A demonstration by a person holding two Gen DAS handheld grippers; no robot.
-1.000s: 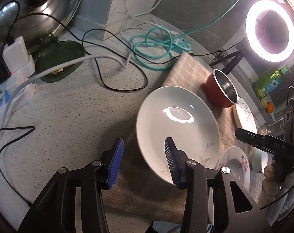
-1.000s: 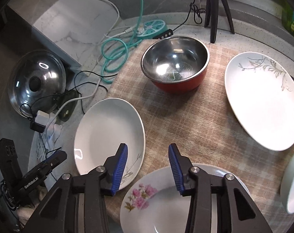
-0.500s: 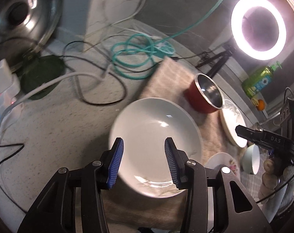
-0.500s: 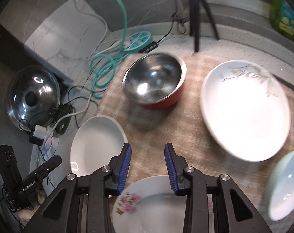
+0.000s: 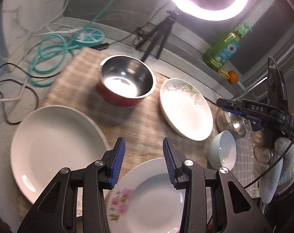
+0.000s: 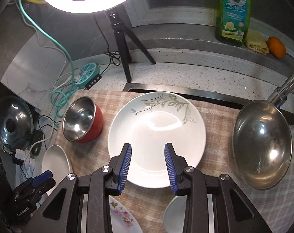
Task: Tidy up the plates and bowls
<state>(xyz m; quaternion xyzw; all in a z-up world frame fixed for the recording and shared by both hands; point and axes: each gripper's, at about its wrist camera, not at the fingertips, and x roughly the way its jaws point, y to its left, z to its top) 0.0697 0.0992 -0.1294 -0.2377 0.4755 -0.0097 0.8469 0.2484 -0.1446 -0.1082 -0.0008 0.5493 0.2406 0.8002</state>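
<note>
On a checked cloth (image 5: 139, 120) lie a plain white plate (image 5: 53, 147), a pink-flower plate (image 5: 147, 200), a leaf-pattern plate (image 5: 185, 108), a red steel-lined bowl (image 5: 125, 81), a pale blue bowl (image 5: 222, 151) and a steel bowl (image 6: 263, 153). My left gripper (image 5: 143, 157) is open and empty above the flower plate's far rim. My right gripper (image 6: 148, 161) is open and empty over the near part of the leaf-pattern plate (image 6: 156, 136). The red bowl (image 6: 83, 120) lies to its left. The flower plate (image 6: 121, 215) and blue bowl (image 6: 174, 213) show under its arms.
A ring light on a tripod (image 6: 121, 38) stands behind the cloth. A teal cable coil (image 5: 51, 58), a pot lid (image 6: 11, 124), a green soap bottle (image 6: 234, 9), an orange (image 6: 277, 46) and a sink slot (image 6: 205, 93) surround the cloth.
Both grippers have swung to the right. The left view moved from the plain white plate to the flower plate. The right view moved from the flower plate to the leaf-pattern plate.
</note>
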